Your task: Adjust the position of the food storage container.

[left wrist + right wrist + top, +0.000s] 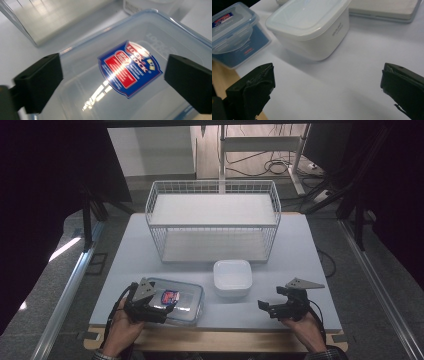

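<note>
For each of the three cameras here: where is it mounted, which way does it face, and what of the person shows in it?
High view: fixed above the person's side, looking forward and down on the table; both hands, left gripper, right gripper.
Left gripper view: rides the left gripper, looking down on the clear container; its open jaws.
Right gripper view: rides the right gripper, facing the white container; its open jaws.
Shared: both gripper views show the clear container's label.

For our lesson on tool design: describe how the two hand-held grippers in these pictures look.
Each hand-held gripper, left and right, is black, with two blocky, flat-faced jaws and a grey three-cornered plate on top. A dark cable trails back from each. A patterned cuff shows at the right wrist.
</note>
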`<action>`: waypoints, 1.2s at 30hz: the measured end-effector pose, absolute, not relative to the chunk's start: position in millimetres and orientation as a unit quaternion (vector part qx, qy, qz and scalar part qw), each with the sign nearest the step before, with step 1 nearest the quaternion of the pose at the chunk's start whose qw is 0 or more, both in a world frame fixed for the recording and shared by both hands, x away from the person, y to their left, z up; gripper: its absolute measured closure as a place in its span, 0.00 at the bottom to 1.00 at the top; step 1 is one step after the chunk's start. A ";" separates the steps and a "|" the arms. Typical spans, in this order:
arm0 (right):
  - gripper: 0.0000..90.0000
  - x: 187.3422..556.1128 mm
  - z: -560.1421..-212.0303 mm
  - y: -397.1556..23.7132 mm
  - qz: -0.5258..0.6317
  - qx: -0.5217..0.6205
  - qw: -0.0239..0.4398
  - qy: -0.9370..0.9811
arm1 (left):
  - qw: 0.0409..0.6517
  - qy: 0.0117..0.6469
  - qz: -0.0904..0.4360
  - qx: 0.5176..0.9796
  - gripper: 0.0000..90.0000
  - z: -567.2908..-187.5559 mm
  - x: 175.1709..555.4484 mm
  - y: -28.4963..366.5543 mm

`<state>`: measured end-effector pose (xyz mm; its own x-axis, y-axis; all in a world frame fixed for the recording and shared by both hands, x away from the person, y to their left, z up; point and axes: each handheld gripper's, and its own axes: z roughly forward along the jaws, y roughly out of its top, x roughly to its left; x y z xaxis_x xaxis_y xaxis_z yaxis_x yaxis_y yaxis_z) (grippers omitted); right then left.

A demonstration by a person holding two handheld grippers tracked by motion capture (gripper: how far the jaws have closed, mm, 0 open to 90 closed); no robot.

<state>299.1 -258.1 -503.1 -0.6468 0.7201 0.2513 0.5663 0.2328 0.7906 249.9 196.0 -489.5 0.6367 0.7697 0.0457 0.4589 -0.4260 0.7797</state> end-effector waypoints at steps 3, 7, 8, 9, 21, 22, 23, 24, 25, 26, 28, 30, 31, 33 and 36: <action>0.00 299.1 -503.1 -256.7 0.449 0.407 0.082 0.791 | 0.401 0.378 0.200 0.810 0.08 -489.4 250.1 198.8; 0.04 298.8 -502.9 -254.3 0.435 0.410 0.081 0.798 | 0.441 0.390 0.159 0.792 0.11 -491.2 252.4 205.9; 0.05 298.9 -503.0 -253.9 0.433 0.411 0.080 0.798 | 0.439 0.390 0.157 0.794 0.10 -492.4 252.5 206.1; 0.07 299.0 -503.2 -253.1 0.428 0.414 0.082 0.799 | 0.440 0.386 0.154 0.796 0.09 -493.4 252.3 205.7; 0.21 297.8 -499.3 -248.8 0.418 0.412 0.091 0.804 | 0.423 0.386 0.148 0.806 0.05 -492.1 250.9 205.4; 0.22 297.8 -498.5 -248.2 0.417 0.410 0.093 0.806 | 0.417 0.389 0.153 0.807 0.04 -491.4 250.3 206.0; 0.23 298.0 -497.1 -247.0 0.414 0.408 0.095 0.808 | 0.411 0.391 0.157 0.808 0.04 -491.2 250.0 206.3; 0.24 298.4 -496.0 -246.1 0.414 0.406 0.095 0.809 | 0.409 0.391 0.159 0.809 0.04 -491.5 249.8 206.5; 0.24 299.0 -494.9 -245.0 0.415 0.405 0.093 0.810 | 0.410 0.391 0.161 0.808 0.04 -491.9 249.7 206.8; 0.25 299.6 -493.7 -243.8 0.415 0.404 0.092 0.810 | 0.412 0.391 0.164 0.806 0.04 -492.3 249.6 207.0; 0.27 300.9 -490.9 -240.9 0.415 0.398 0.091 0.813 | 0.420 0.388 0.172 0.802 0.04 -492.7 249.1 206.6; 0.30 302.4 -488.2 -237.6 0.412 0.392 0.093 0.817 | 0.425 0.386 0.177 0.799 0.03 -492.6 248.5 205.8; 0.32 303.5 -486.9 -235.9 0.412 0.392 0.088 0.818 | 0.427 0.386 0.179 0.798 0.03 -492.4 248.2 205.5; 0.36 306.1 -484.2 -232.8 0.415 0.389 0.079 0.819 | 0.432 0.385 0.183 0.794 0.03 -492.0 247.5 205.0; 0.43 309.2 -478.4 -225.7 0.410 0.379 0.079 0.826 | 0.432 0.385 0.183 0.795 0.03 -491.2 247.4 205.2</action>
<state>309.2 -225.7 -478.4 -0.7004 0.6904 0.1809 0.5611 0.3760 0.7374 247.4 205.2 -491.2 0.6362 0.7704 -0.0425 0.4541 -0.3294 0.8278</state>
